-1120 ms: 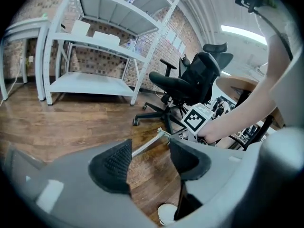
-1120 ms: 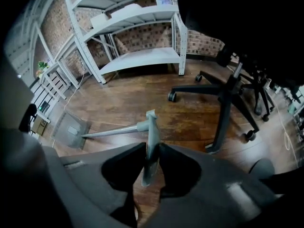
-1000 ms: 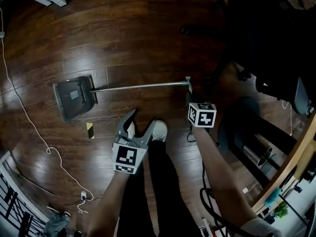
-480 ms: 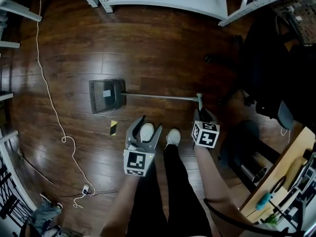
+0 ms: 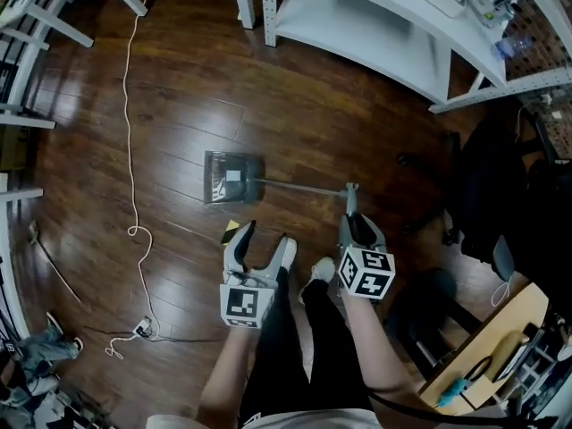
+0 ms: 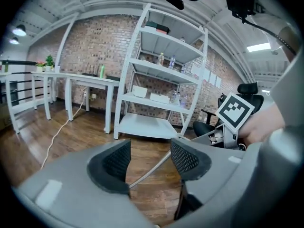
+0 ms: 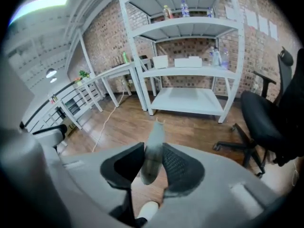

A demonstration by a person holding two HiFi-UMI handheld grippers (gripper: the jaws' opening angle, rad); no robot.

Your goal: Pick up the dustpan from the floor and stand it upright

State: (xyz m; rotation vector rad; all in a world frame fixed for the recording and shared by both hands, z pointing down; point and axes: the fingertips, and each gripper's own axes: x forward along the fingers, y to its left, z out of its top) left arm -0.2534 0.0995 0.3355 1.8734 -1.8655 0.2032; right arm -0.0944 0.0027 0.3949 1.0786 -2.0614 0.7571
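Note:
The dustpan's dark pan rests on the wooden floor, and its metal handle rod slants up to the right. My right gripper has the grey grip end of the handle between its pads; the jaws are opening slightly, with the pads still touching it. My left gripper hangs open and empty, below and left of the rod. In the left gripper view the rod shows beyond the open jaws of the left gripper, untouched.
White metal shelving stands past the pan. A white cable snakes over the floor at left. A black office chair is at right. A yellow-black tag lies near the pan. The person's shoe is below the grippers.
Both grippers have risen. The right one has lifted the handle end, so the rod now slants up while the pan stays on the floor. The head view has swung toward the shelving.

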